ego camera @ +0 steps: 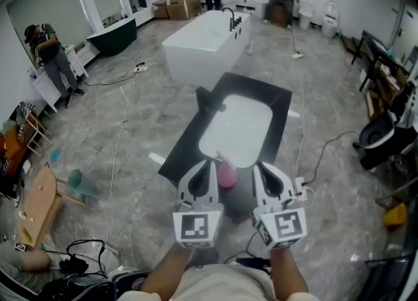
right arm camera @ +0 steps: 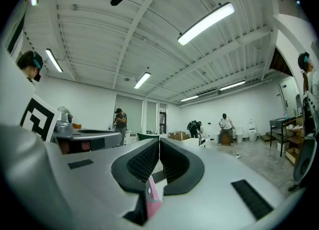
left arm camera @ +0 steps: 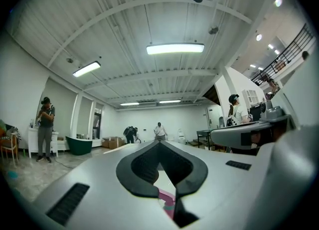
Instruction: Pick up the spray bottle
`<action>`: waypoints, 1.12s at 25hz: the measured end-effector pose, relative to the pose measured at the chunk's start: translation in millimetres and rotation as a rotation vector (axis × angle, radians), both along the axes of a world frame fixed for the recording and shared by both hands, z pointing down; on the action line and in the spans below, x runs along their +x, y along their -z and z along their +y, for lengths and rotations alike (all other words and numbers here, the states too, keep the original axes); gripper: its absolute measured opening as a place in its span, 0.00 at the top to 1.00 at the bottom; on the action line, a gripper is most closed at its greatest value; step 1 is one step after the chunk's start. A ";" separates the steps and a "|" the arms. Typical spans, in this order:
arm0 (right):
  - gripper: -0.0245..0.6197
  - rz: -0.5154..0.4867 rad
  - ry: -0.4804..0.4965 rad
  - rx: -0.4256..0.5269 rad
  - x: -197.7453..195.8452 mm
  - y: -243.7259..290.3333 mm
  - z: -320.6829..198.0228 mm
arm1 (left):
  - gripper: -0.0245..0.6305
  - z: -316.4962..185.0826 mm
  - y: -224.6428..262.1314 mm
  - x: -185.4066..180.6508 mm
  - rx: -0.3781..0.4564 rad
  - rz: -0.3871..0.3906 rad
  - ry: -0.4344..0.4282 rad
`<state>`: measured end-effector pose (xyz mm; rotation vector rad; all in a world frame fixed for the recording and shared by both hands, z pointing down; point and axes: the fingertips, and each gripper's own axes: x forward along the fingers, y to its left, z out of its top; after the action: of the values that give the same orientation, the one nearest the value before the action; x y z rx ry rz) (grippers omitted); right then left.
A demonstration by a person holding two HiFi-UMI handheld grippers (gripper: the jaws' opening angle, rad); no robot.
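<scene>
A pink spray bottle (ego camera: 226, 172) stands on the black countertop (ego camera: 185, 156), just in front of its white basin (ego camera: 238, 126). My left gripper (ego camera: 210, 162) hangs close on the bottle's left and my right gripper (ego camera: 264, 164) a little to its right, side by side and pointing level. Both have their jaw tips together with nothing gripped. In the left gripper view the left gripper (left arm camera: 159, 143) shows a sliver of the pink bottle (left arm camera: 167, 200) through the gap under its jaws. In the right gripper view the right gripper (right arm camera: 159, 140) shows the pink bottle (right arm camera: 153, 197) the same way.
A white bathtub (ego camera: 202, 45) with a black tap stands beyond the counter. Cables (ego camera: 117, 143) trail over the marble floor. A wooden chair (ego camera: 39, 202) is at the left, a black toilet (ego camera: 377, 138) and shelving at the right. People stand at the far wall and the left.
</scene>
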<state>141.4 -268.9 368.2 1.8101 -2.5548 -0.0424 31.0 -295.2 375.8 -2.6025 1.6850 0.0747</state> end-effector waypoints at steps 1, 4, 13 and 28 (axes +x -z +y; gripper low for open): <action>0.95 0.001 -0.002 0.003 -3.9 0.1 -7.8 | 0.96 -8.5 1.2 -3.8 0.006 -0.003 -0.004; 0.95 0.005 -0.015 0.004 -17.0 2.9 -32.4 | 0.96 -35.7 4.6 -15.8 0.010 -0.004 -0.019; 0.95 0.038 -0.055 -0.002 -44.2 -10.5 -78.9 | 0.96 -87.0 -8.1 -40.0 -0.006 0.010 -0.074; 0.94 0.088 0.027 -0.158 -42.0 -69.6 -97.7 | 0.96 -109.2 -32.0 -30.7 -0.069 -0.002 -0.066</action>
<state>99.4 -366.6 437.9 1.6799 -2.4468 0.0752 0.3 -404.5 407.8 -2.7064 1.6300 0.0159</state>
